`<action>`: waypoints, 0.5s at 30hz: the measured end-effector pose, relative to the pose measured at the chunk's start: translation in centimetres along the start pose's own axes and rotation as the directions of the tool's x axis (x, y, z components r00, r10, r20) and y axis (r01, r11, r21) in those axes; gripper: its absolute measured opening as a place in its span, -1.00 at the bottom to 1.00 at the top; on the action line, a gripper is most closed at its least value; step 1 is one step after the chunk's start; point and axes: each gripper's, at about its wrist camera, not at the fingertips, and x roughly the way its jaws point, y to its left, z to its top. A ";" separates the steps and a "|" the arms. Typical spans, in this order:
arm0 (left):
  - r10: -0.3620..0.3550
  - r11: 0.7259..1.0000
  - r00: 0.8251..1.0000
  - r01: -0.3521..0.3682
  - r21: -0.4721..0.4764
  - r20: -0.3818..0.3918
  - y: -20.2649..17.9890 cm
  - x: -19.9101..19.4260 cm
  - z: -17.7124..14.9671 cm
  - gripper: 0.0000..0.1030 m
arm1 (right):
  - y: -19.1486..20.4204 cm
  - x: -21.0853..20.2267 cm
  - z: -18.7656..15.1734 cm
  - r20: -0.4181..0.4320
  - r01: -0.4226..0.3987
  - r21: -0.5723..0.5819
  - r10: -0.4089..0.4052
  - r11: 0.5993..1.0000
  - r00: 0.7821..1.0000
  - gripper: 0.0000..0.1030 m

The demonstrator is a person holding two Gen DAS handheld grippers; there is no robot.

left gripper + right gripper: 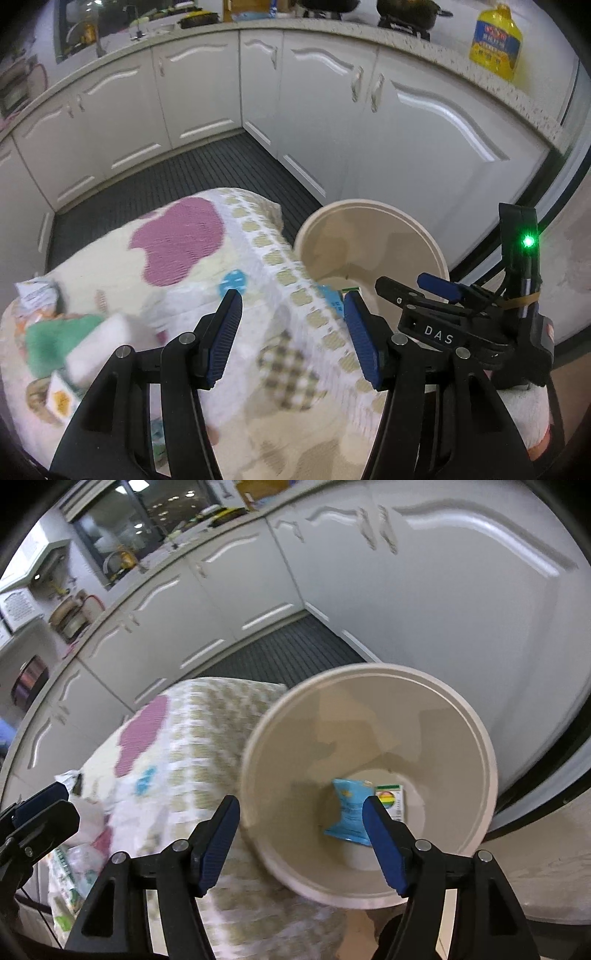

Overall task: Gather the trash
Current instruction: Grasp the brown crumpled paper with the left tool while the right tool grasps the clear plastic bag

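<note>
Beige bin (461, 716) rim touches cloth (192, 738) | both grippers (301, 834) (291, 332) spread

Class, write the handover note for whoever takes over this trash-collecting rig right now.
Left gripper: jaws open, empty, over the patterned cloth.
Right gripper: jaws open, empty, at the rim of the beige bin.
Done: a blue wrapper and a small printed packet lie in the bin.
Left: several wrappers at the cloth's left end, blurred, still to be picked up and dropped in.
</note>
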 end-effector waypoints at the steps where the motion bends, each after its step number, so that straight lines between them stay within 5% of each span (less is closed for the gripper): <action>1: 0.002 1.000 1.000 -0.002 -0.012 0.010 0.9 -1.0 -0.3 0.09 | 0.6 -0.3 0.0 0.005 -0.006 -0.011 0.006 1.000 1.000 0.30; 15: 0.111 0.979 0.993 -0.101 -0.177 0.047 14.5 -10.4 -5.1 0.09 | 12.7 -2.5 -1.8 -0.011 -0.156 -0.210 0.158 0.965 0.987 0.38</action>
